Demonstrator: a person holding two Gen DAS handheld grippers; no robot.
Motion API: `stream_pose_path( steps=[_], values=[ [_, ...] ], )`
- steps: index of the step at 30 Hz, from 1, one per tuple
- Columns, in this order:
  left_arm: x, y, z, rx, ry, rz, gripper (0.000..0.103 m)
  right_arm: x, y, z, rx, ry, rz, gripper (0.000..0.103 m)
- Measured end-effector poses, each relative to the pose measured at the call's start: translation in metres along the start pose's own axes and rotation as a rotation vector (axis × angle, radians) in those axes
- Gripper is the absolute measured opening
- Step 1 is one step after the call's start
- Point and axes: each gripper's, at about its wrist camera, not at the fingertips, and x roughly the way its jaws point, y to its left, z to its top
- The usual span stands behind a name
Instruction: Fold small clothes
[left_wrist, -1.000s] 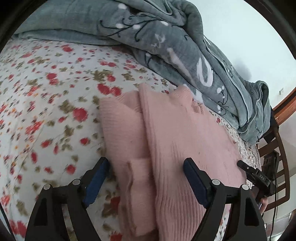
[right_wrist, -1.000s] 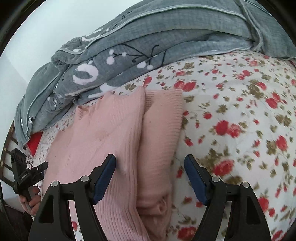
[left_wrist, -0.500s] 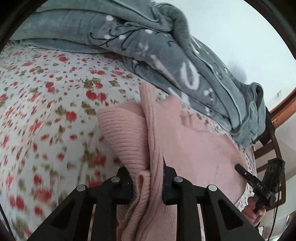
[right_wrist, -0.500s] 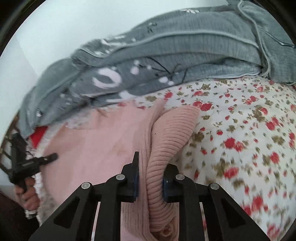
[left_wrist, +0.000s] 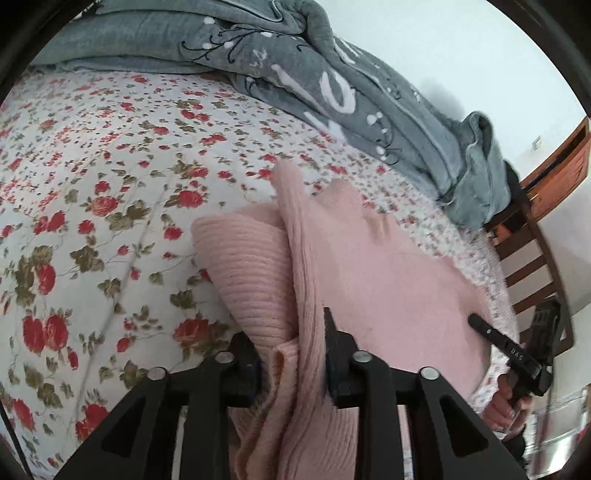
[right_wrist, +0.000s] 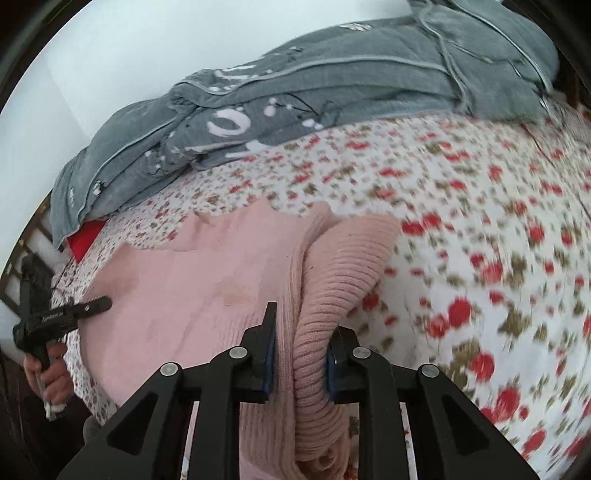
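Pink knit sweater (left_wrist: 369, 280) lies on the floral bedsheet (left_wrist: 92, 192), partly folded; left gripper (left_wrist: 295, 354) pinches a bunched ribbed edge at one side; right gripper (right_wrist: 300, 347) pinches the ribbed fold at the opposite side; both edges lifted off the sheet; grey blanket (right_wrist: 332, 85) heaped beyond, apart from the sweater; wooden chair (left_wrist: 528, 258) beside the bed.

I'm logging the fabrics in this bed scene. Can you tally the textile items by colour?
Pink: 1, the ribbed sweater, pinched at opposite sides by the left gripper and the right gripper.
Grey: 1, the rumpled quilt.
White with red flowers: 1, the bedsheet.
Red: 1, a small patch under the quilt's edge; what it is cannot be told.
Total: 4
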Motion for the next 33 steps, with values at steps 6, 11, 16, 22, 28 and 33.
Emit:
stream_pose_path(
  steps=[6,11,16,22,28,33],
  values=[
    [-0.001,0.016,-0.010,-0.031,0.032,-0.001,0.057,-0.016,0.005,-0.015,-0.016,-0.120,-0.192,0.047],
    [-0.006,0.023,-0.020,-0.029,0.024,-0.052,0.058,-0.029,0.029,-0.036,-0.112,-0.172,-0.222,0.047],
    [-0.005,0.013,-0.024,0.022,0.023,-0.020,0.059,-0.010,0.023,-0.044,-0.061,-0.099,-0.290,0.047],
    [-0.008,0.013,-0.025,0.046,0.035,-0.021,0.059,-0.048,0.061,-0.040,-0.041,-0.230,-0.268,0.048],
    [-0.012,0.013,-0.027,0.052,0.040,-0.028,0.059,-0.010,0.137,-0.039,-0.197,-0.198,-0.185,0.056],
    [-0.014,0.013,-0.032,0.062,0.043,-0.029,0.059,0.050,0.156,-0.046,-0.253,-0.118,-0.284,0.056]
  ],
)
